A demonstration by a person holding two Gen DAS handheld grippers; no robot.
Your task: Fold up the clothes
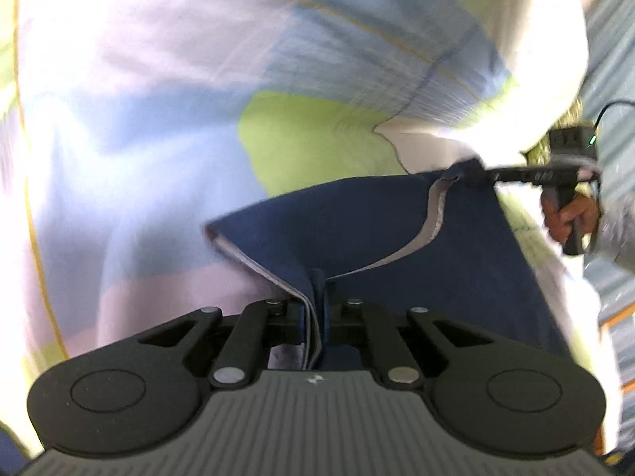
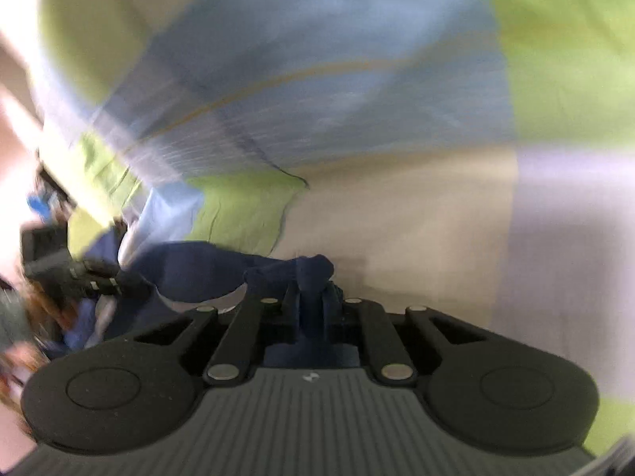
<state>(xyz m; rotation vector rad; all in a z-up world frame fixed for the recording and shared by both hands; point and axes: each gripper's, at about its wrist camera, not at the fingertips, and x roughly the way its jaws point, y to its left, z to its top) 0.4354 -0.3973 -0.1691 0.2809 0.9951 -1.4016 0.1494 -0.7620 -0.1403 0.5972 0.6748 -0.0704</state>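
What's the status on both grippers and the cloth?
Left gripper shut on navy cloth. Right gripper shut on its other edge. Cloth stretched over bedsheet. Nothing in the way.

The garment [image 1: 357,230] is navy blue with a pale grey edging along its hem, and it lies on a bedsheet [image 1: 131,127] patterned in big blocks of light blue, lime green, white and lilac, crossed by thin orange lines. Both grippers are matte black, the left gripper [image 1: 317,297] at six o'clock and the right gripper [image 1: 474,176] near three o'clock.
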